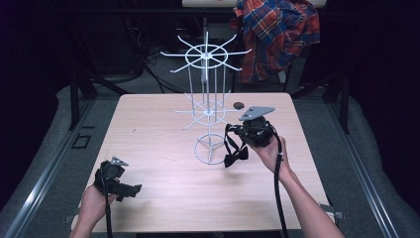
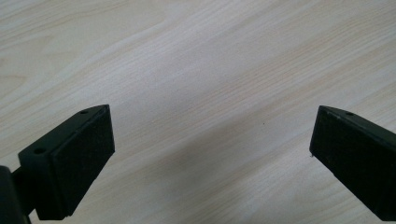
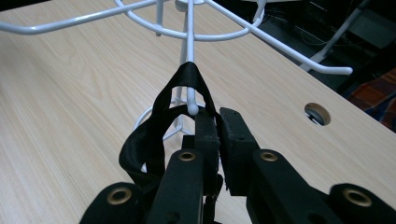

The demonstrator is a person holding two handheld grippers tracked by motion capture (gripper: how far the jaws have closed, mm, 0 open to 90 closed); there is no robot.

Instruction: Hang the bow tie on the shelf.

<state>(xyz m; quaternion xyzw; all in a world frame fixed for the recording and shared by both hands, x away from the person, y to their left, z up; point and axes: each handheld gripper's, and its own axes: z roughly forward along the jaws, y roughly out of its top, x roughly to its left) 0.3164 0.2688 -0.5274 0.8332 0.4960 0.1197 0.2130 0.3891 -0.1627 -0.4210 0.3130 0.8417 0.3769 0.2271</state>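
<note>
While left gripper (image 1: 130, 188) jaws gape | right gripper (image 3: 218, 122) jaws clamp one bow tie (image 1: 235, 156) | one rack (image 1: 208, 106)

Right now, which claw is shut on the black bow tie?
The right claw: it pinches the bow tie's strap at the white rack. The left claw gapes open over bare table.

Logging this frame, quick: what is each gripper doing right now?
Left gripper: open, empty, over the table.
Right gripper: closed on the bow tie strap, looped over a rack prong.
</note>
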